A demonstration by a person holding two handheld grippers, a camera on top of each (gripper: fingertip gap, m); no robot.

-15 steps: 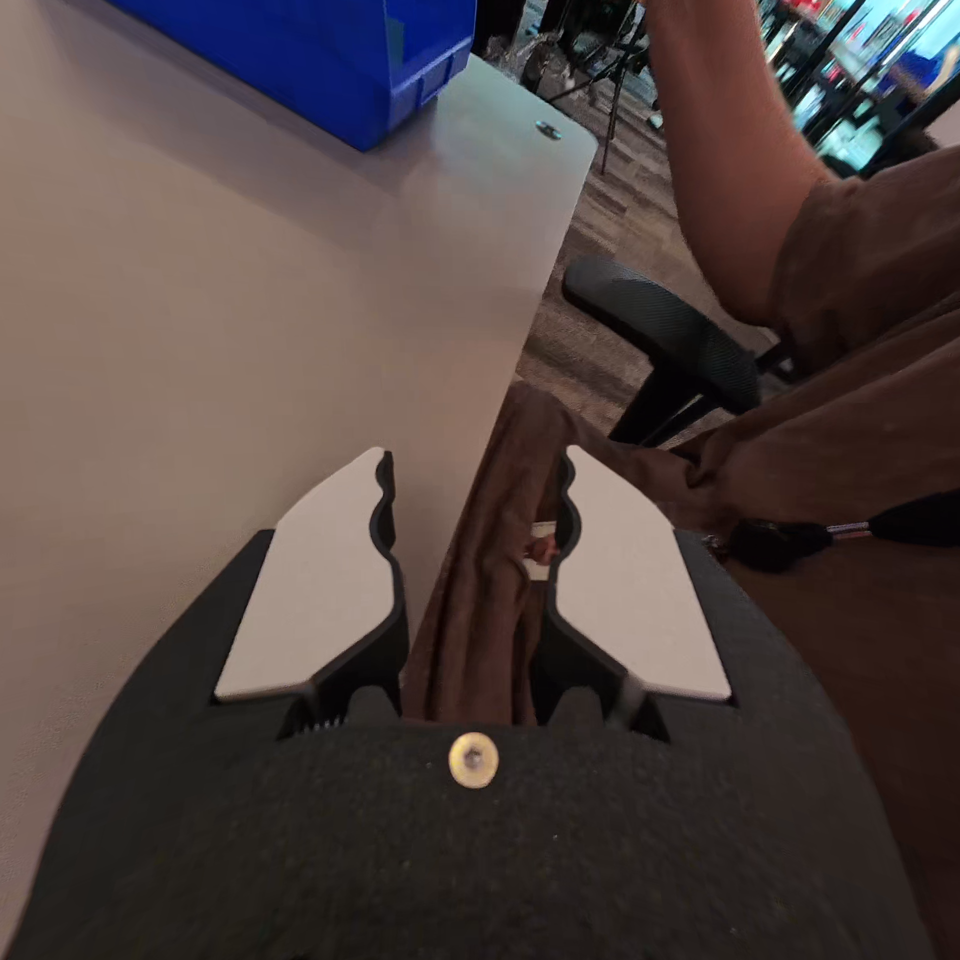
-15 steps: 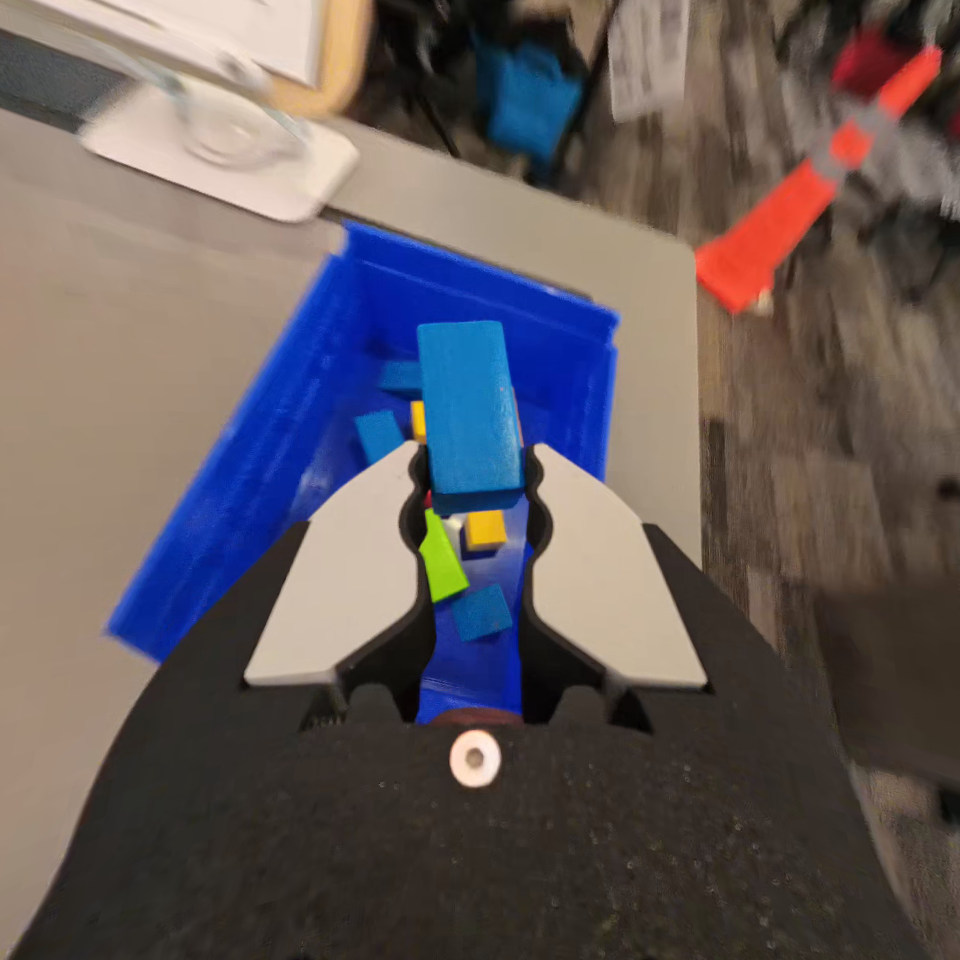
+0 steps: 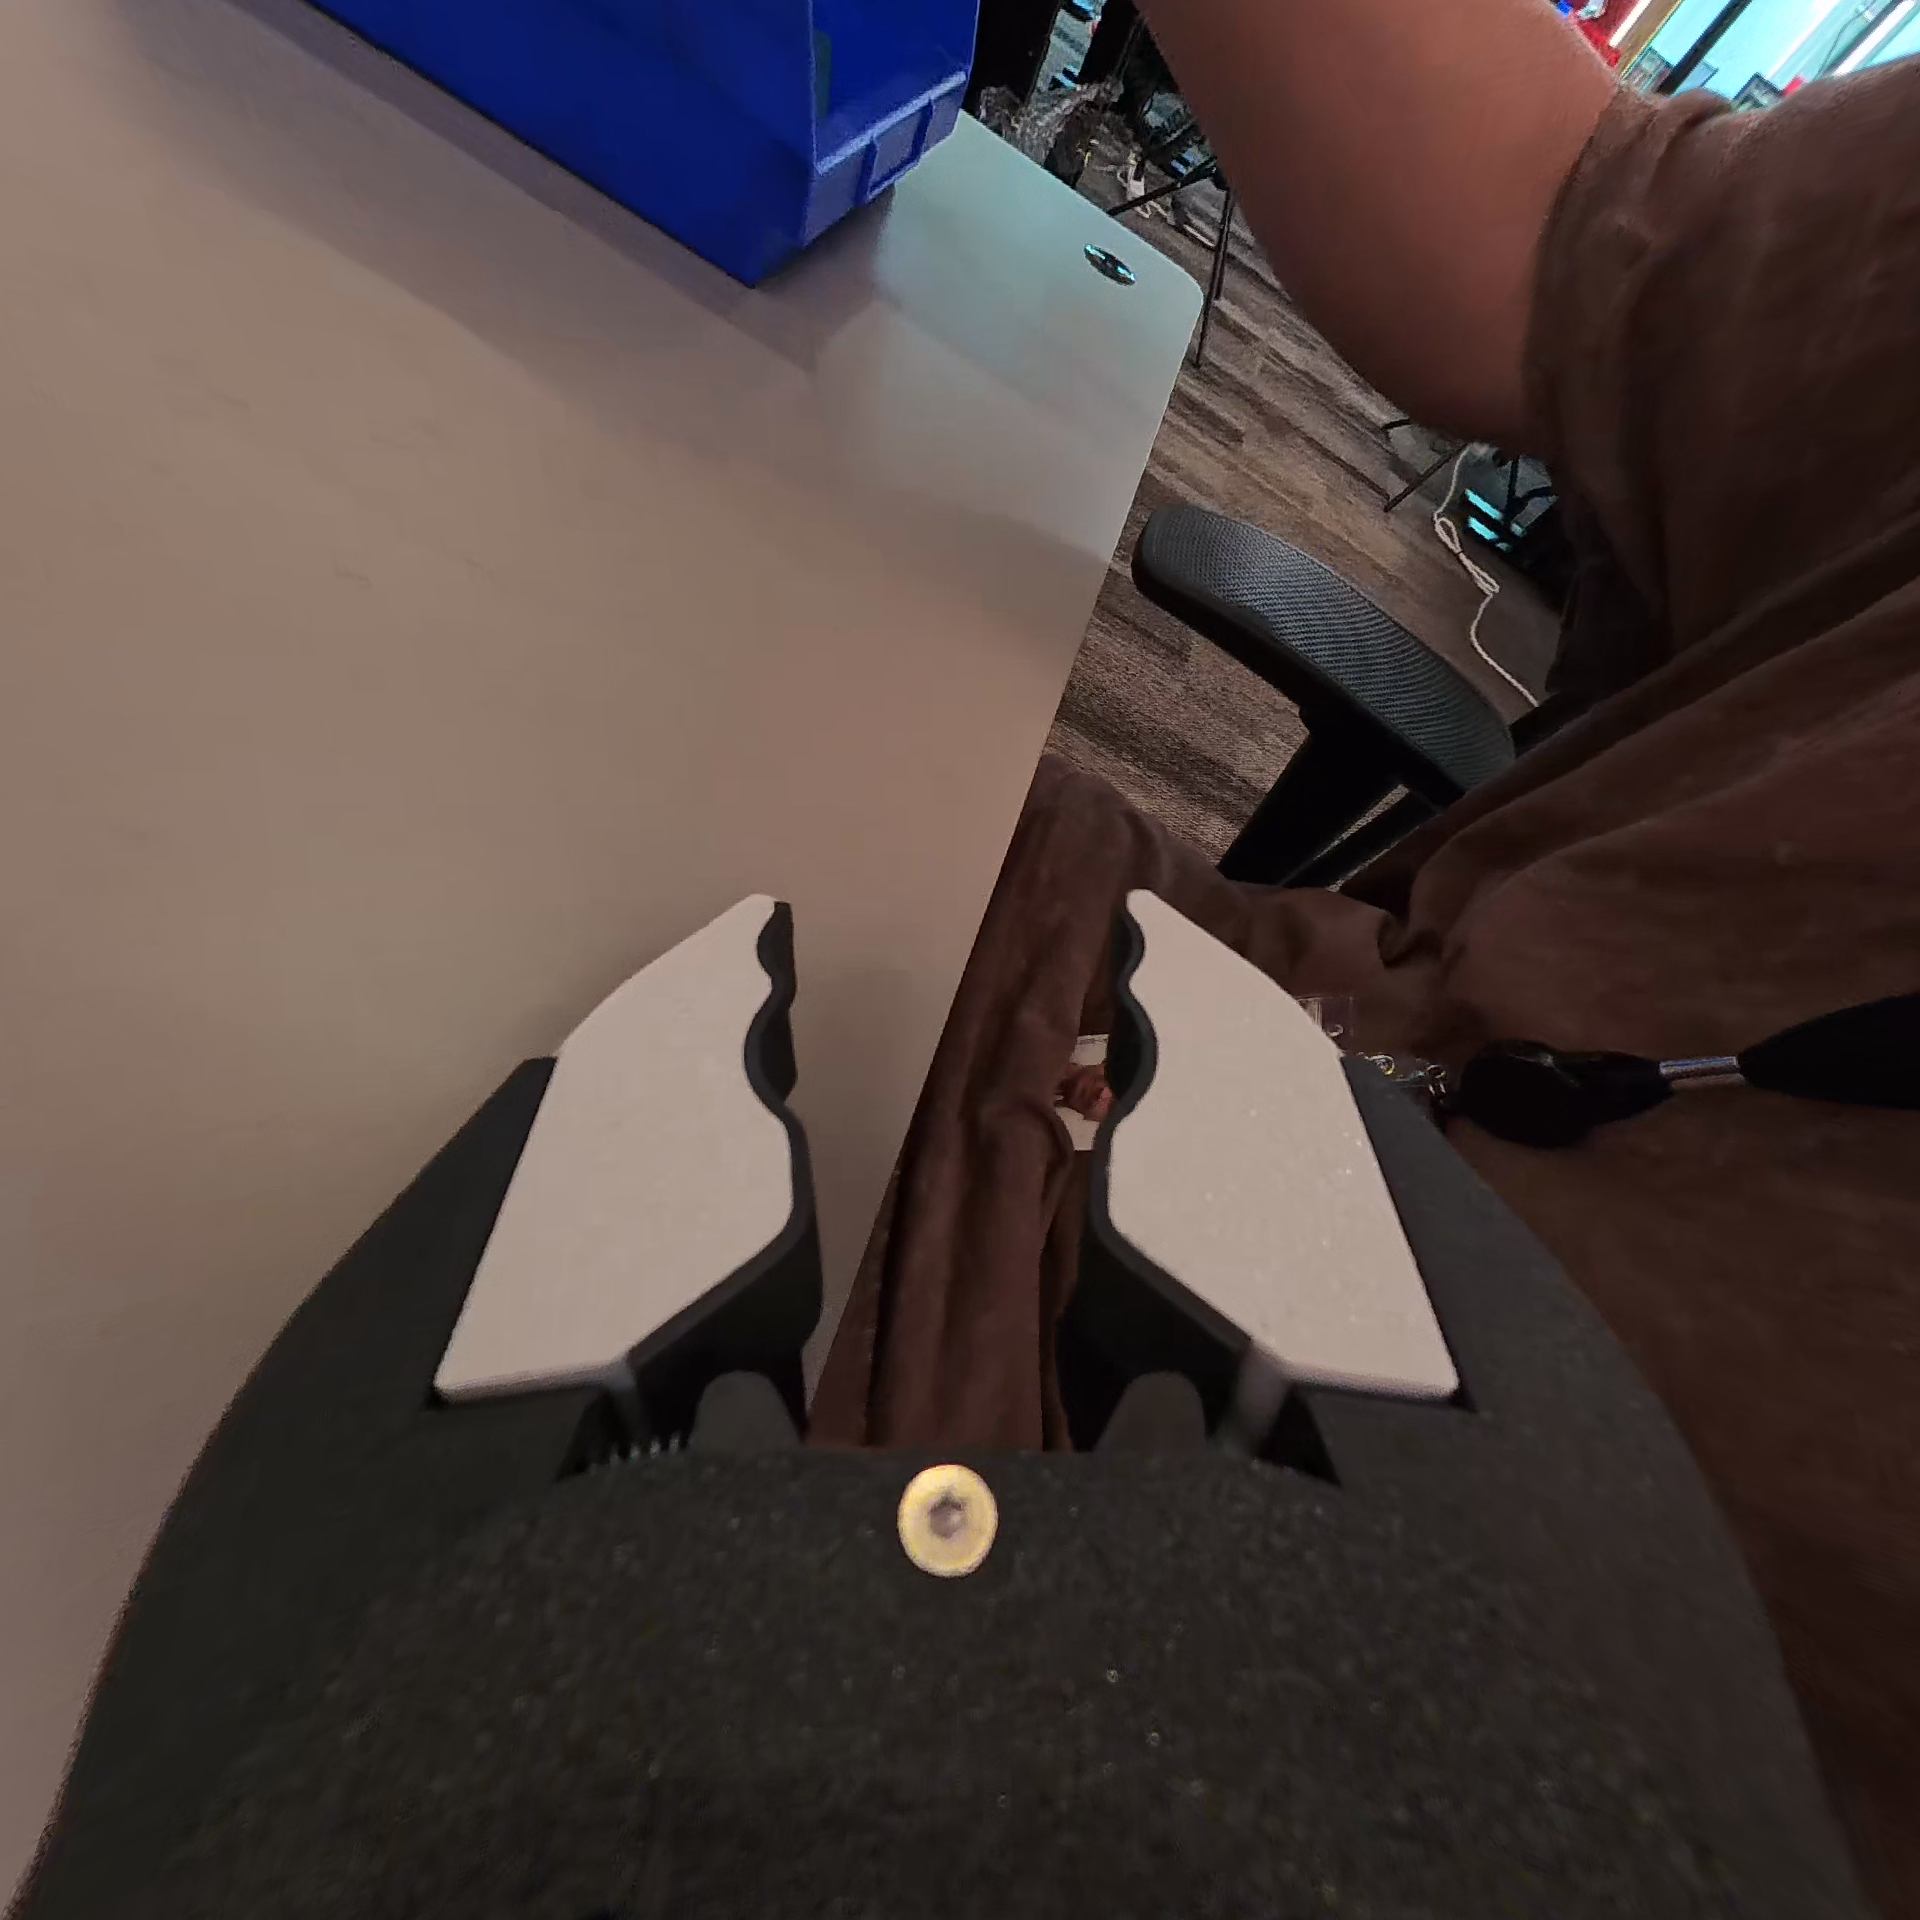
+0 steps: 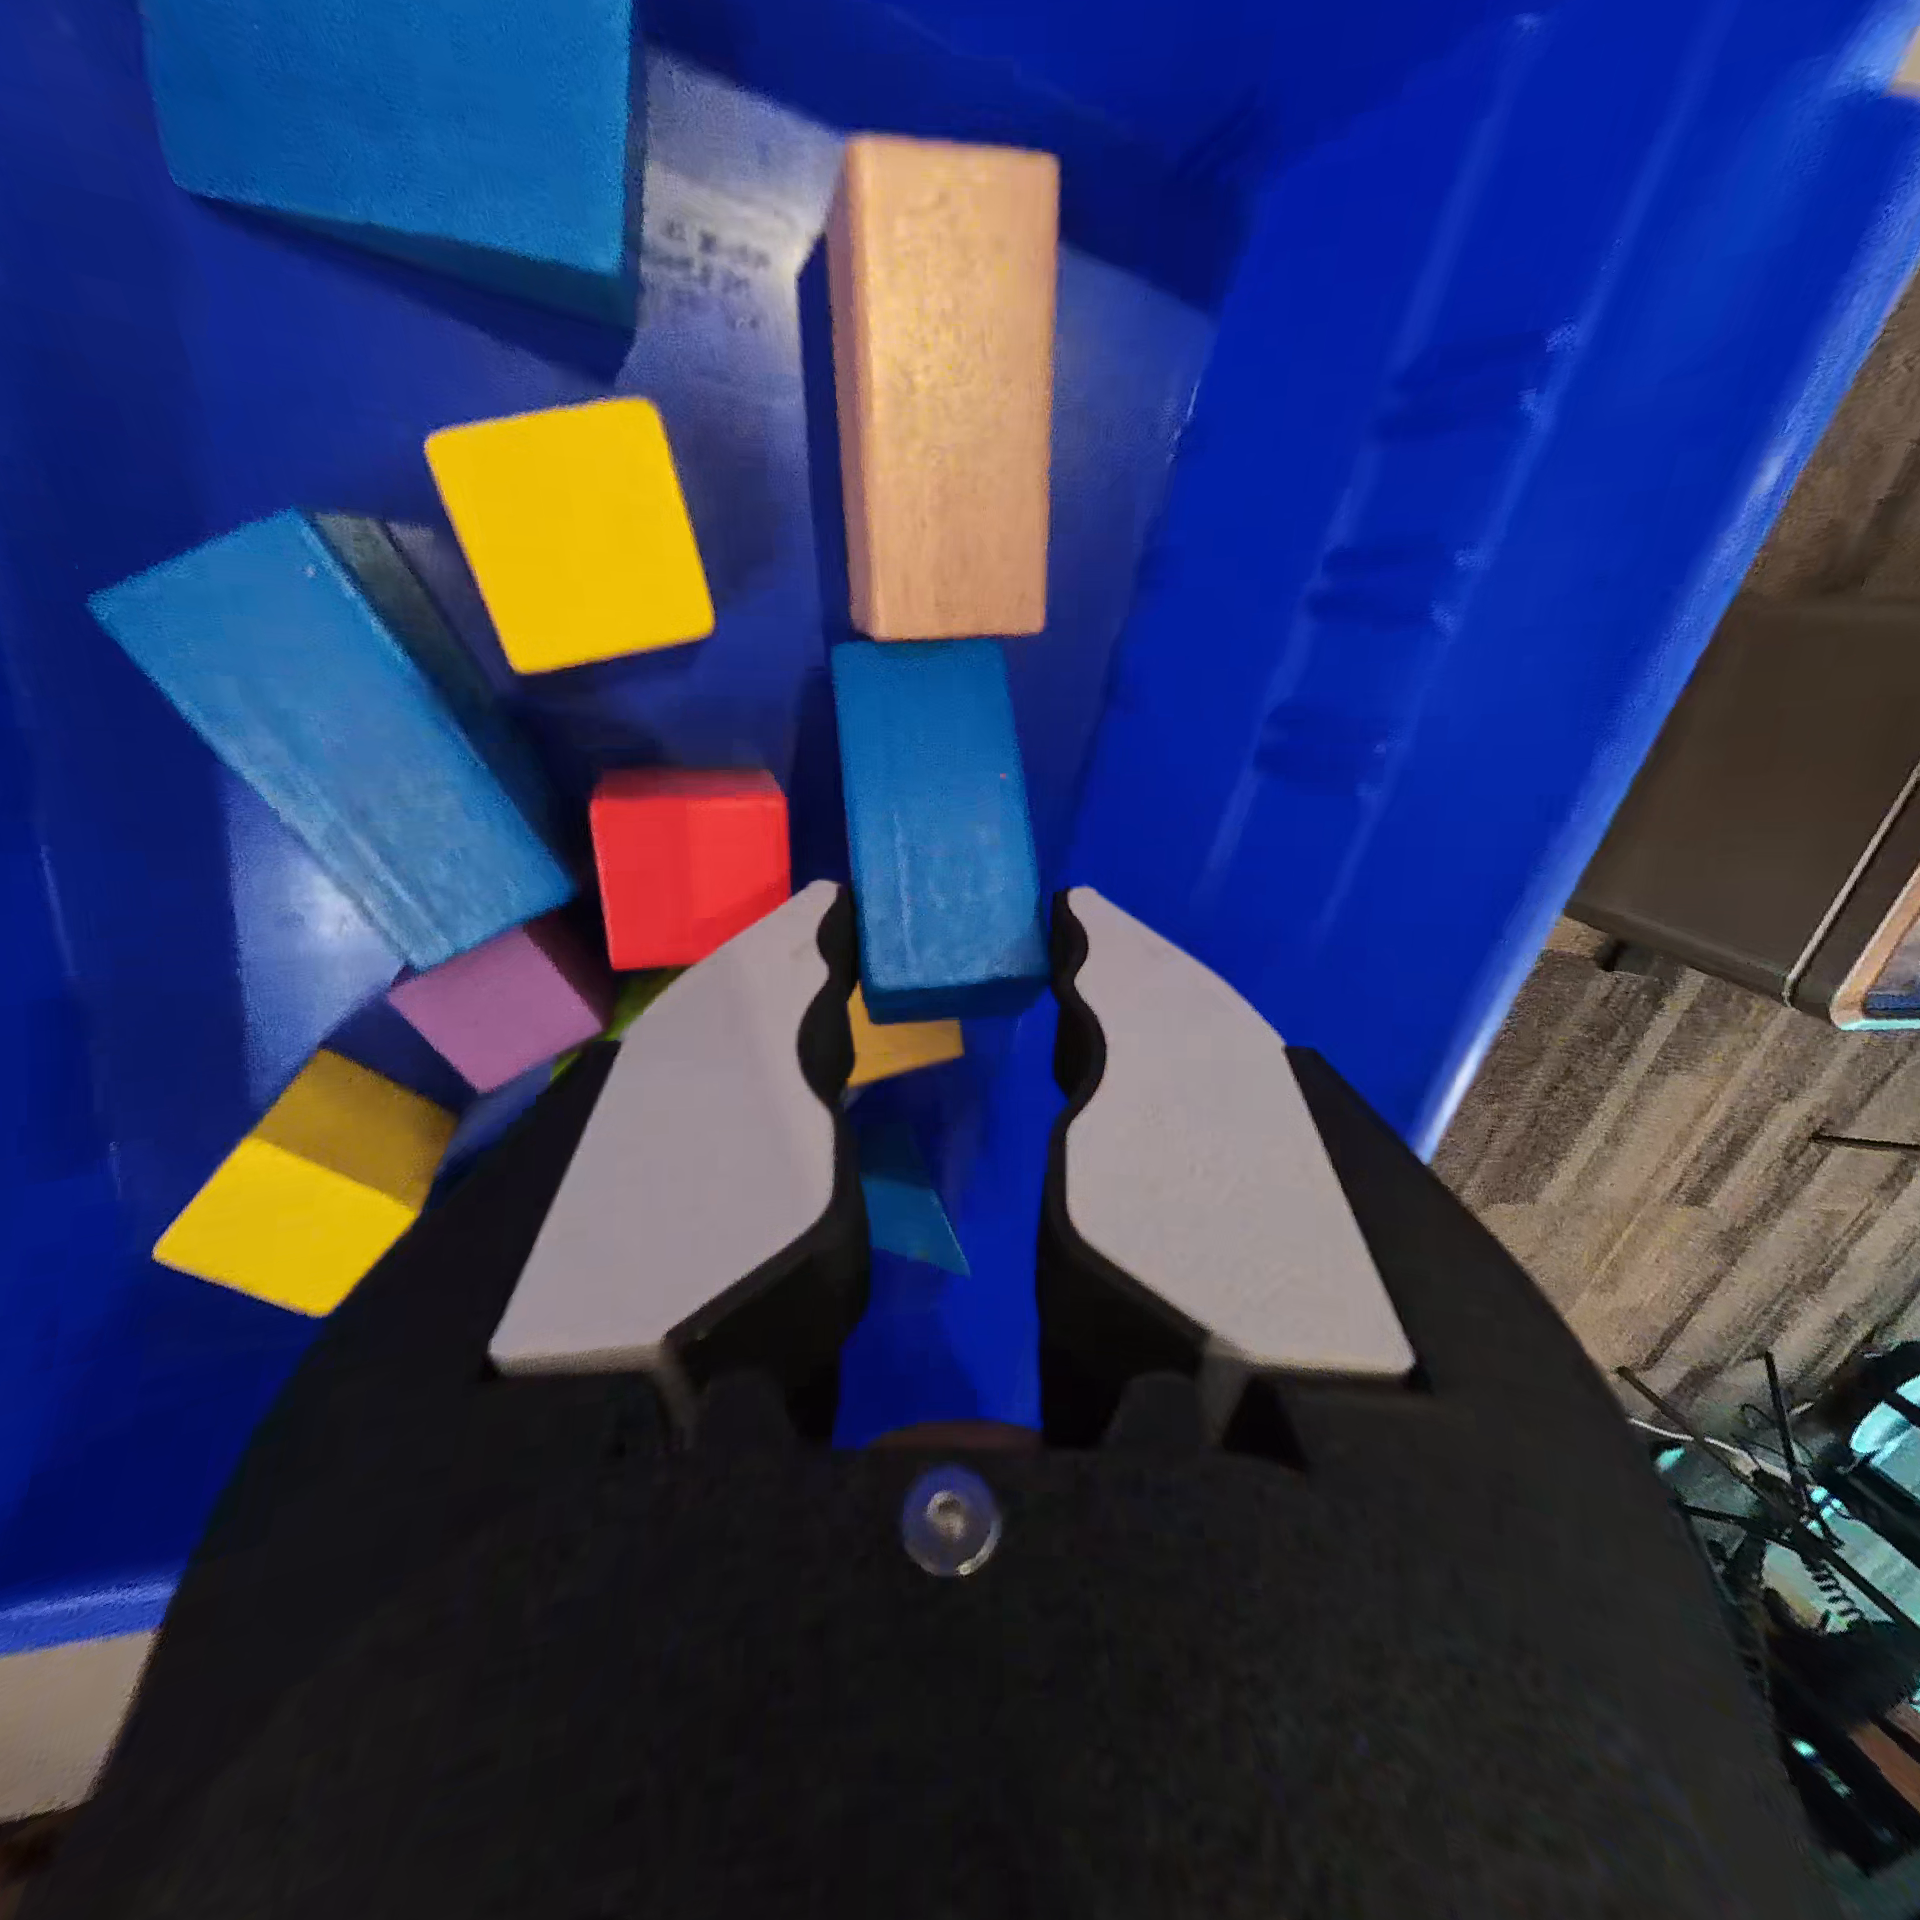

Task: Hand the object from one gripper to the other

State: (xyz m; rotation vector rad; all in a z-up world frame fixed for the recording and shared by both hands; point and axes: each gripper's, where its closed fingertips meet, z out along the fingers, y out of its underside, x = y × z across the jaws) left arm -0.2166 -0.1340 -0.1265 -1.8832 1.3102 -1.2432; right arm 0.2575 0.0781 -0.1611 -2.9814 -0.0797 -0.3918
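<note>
My right gripper (image 4: 948, 914) is down inside the blue bin (image 4: 1299, 520) and shut on a blue wooden block (image 4: 935, 821), held at the fingertips with its long side pointing away. Loose blocks lie around it: a tan one (image 4: 940, 384) just beyond, a red cube (image 4: 686, 862) to its left, a yellow one (image 4: 569, 535), a purple one (image 4: 499, 1003) and a long blue one (image 4: 322, 727). My left gripper (image 3: 951, 925) is open and empty, hovering over the table's near edge. The bin (image 3: 727, 114) stands far ahead of it.
The grey table (image 3: 416, 520) stretches left of my left gripper. A person's arm (image 3: 1382, 208) reaches toward the bin at upper right. A black chair armrest (image 3: 1330, 655) and brown clothing (image 3: 1662, 935) lie right of the table edge.
My right gripper has dropped from above the bin down into it, still holding the blue block. My left gripper has barely moved and stays open.
</note>
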